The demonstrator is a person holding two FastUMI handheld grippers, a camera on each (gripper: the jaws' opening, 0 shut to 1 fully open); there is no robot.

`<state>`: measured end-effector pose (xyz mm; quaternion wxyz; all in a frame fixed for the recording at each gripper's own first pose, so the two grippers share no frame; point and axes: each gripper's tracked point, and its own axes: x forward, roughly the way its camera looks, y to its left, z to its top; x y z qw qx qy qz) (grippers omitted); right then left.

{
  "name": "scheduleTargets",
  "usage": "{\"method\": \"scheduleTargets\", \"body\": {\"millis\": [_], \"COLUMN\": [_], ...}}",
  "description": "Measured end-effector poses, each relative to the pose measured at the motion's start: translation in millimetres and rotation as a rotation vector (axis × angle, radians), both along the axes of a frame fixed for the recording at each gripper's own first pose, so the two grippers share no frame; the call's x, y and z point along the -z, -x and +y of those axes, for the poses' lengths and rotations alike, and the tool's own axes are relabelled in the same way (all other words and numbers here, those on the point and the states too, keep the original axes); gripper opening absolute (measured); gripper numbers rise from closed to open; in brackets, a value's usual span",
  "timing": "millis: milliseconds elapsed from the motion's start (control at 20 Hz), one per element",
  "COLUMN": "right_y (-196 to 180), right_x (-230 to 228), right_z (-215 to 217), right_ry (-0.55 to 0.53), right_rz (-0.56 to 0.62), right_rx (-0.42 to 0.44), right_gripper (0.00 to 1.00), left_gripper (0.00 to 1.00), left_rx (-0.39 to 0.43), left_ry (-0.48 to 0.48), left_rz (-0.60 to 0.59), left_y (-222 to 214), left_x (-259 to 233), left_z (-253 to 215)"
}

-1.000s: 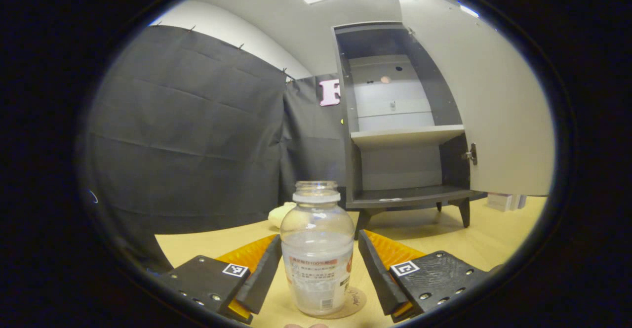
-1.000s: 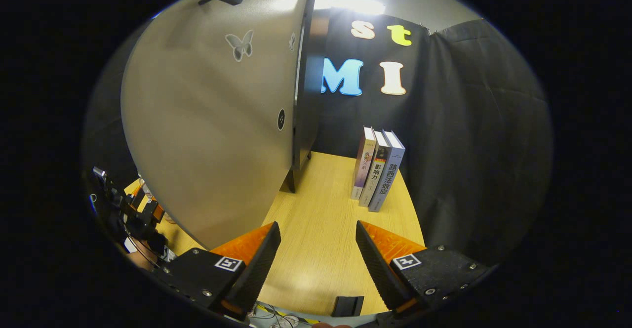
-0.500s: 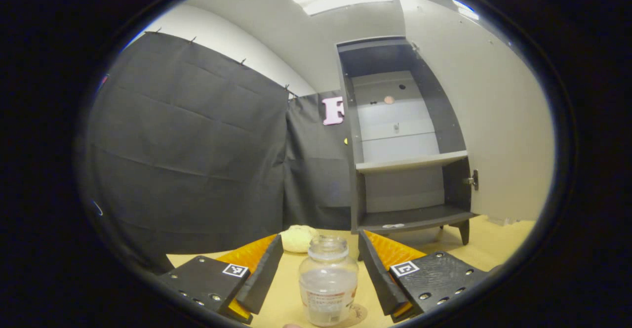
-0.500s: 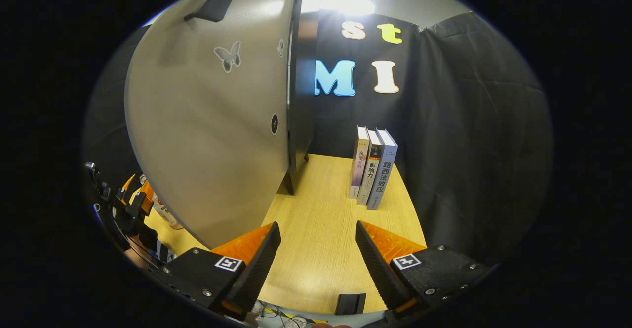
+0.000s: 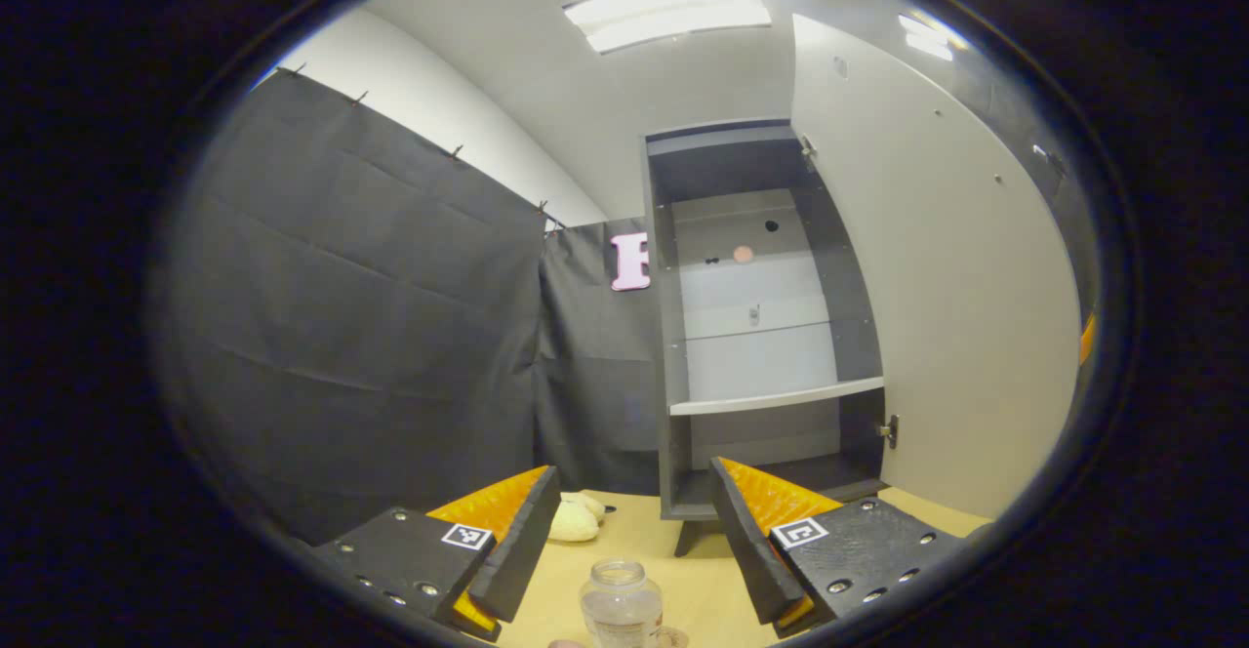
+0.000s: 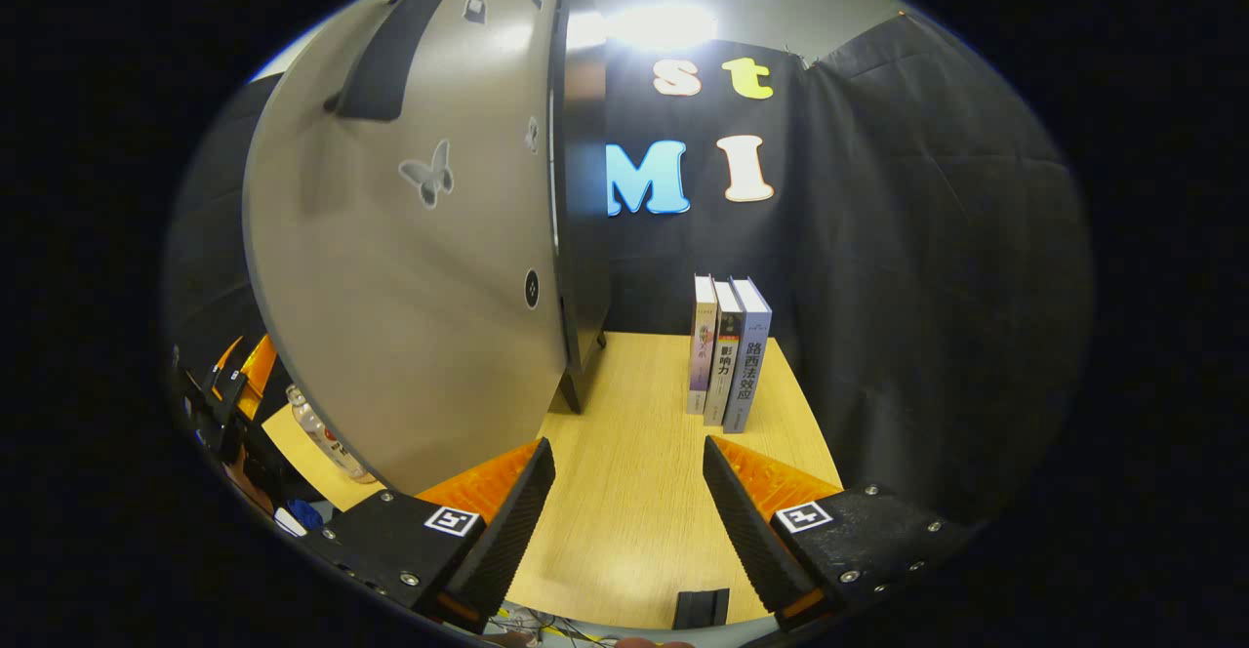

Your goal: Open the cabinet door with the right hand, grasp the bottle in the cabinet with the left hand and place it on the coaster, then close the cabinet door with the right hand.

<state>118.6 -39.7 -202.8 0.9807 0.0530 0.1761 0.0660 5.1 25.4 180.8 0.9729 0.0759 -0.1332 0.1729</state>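
Observation:
In the left gripper view, a clear uncapped bottle (image 5: 621, 611) stands on the wooden table below my open left gripper (image 5: 634, 521), apart from both fingers; a coaster edge (image 5: 673, 637) peeks out beside its base. Behind stands the dark cabinet (image 5: 756, 336) with its grey door (image 5: 956, 287) swung open to the right and bare shelves. In the right gripper view, my right gripper (image 6: 627, 502) is open over the table, beside the outer face of the open door (image 6: 420, 267) with its dark handle (image 6: 390, 43). The bottle (image 6: 320, 433) and the left gripper (image 6: 234, 384) show at the far left.
Three upright books (image 6: 727, 350) stand against the black cloth right of the cabinet. A pale lumpy object (image 5: 576, 521) lies on the table left of the cabinet's foot. A small dark block (image 6: 701, 607) sits at the table's near edge.
My left gripper has risen and drawn back from the bottle, which stays standing on the coaster and now looks small and low. The right gripper backed off slightly; the door handle came into view.

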Motion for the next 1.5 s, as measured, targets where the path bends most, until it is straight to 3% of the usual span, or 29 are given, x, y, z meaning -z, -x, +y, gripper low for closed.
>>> {"method": "scheduleTargets", "body": {"millis": [250, 350, 400, 800, 950, 1000, 1050, 1450, 1500], "right_y": [-14, -18, -20, 5, 12, 12, 12, 3, 0], "right_x": [-65, -94, -109, -204, -217, -218, -215, -219, -220], "right_z": [-17, -21, -22, 8, 17, 21, 28, 112, 126], "right_ry": [-0.06, -0.075, -0.076, -0.141, -0.065, -0.042, -0.047, -0.139, -0.146], "right_rz": [-0.123, -0.168, -0.192, -0.375, -0.434, -0.444, -0.435, -0.392, -0.393], "right_rx": [0.037, 0.042, 0.036, -0.066, -0.077, -0.076, -0.08, -0.166, -0.174], "right_gripper": [0.94, 0.92, 0.94, 0.94, 0.93, 0.89, 0.93, 0.93, 0.93], "left_gripper": [0.87, 0.87, 0.93, 0.94, 0.94, 0.82, 0.94, 0.94, 0.88], "left_rx": [0.092, 0.1, 0.111, 0.176, 0.195, 0.203, 0.205, 0.209, 0.207], "left_ry": [0.091, 0.077, 0.061, -0.03, -0.012, -0.01, -0.011, 0.0, 0.001], "left_rz": [0.082, 0.097, 0.106, 0.168, 0.18, 0.189, 0.193, 0.201, 0.202], "left_y": [10, 14, 14, 0, 4, 6, 8, -1, -2], "left_x": [-33, -57, -69, -134, -142, -144, -145, -152, -153], "left_z": [-28, -33, -37, -63, -69, -70, -69, -13, -3]}}
